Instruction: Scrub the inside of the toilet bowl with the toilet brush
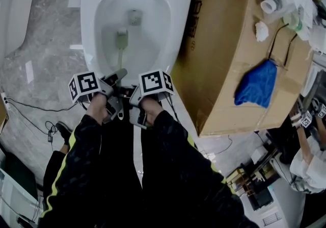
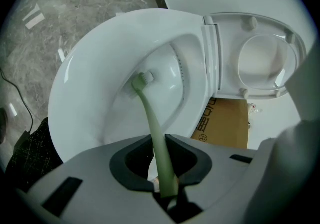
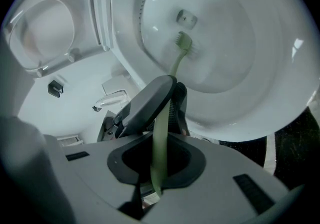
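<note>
As arms (image 1: pixel 84 140) reach down together, left gripper (image 2: pixel 165 175) and right gripper (image 3: pixel 157 165) clamped on toilet brush (image 1: pixel 121 48), head in bowl (image 1: pixel 155 23)

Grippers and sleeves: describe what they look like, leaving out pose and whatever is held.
The left gripper and right gripper have pale grey bodies with a dark, curved lining round the jaws. Each carries a white cube printed with black square markers: left cube, right cube. The person wears black sleeves with a yellow-green stripe down the outer side.

Only a circled R reads on the cardboard box (image 2: pixel 225 125); its other print is illegible.
</note>
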Demonstrator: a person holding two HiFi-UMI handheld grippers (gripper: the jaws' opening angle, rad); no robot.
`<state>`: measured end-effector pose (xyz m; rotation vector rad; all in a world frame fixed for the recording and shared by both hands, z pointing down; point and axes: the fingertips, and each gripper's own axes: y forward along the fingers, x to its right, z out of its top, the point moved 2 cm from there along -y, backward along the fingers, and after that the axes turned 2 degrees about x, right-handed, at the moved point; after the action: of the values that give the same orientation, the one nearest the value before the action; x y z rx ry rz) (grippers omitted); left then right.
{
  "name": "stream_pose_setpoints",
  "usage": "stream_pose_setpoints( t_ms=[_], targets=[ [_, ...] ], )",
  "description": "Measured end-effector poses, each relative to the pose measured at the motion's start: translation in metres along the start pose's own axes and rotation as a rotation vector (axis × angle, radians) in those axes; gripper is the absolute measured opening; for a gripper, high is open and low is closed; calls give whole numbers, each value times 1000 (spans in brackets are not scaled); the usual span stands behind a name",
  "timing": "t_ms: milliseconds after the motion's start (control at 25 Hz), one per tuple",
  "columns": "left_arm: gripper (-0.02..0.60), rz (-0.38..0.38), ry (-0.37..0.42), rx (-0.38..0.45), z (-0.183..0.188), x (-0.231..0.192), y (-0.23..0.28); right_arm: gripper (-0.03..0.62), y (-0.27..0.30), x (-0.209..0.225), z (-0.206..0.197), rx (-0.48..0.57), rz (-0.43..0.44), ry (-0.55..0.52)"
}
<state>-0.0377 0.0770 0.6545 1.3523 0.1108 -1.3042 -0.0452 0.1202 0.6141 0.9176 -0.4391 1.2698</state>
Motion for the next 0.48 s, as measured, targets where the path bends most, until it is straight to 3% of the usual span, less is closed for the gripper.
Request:
stream_pose_setpoints(
  t_ms=[480],
  targets=[
    [72, -25, 25, 37, 25, 14, 7, 53, 4, -14, 23, -1, 5, -47]
  ],
)
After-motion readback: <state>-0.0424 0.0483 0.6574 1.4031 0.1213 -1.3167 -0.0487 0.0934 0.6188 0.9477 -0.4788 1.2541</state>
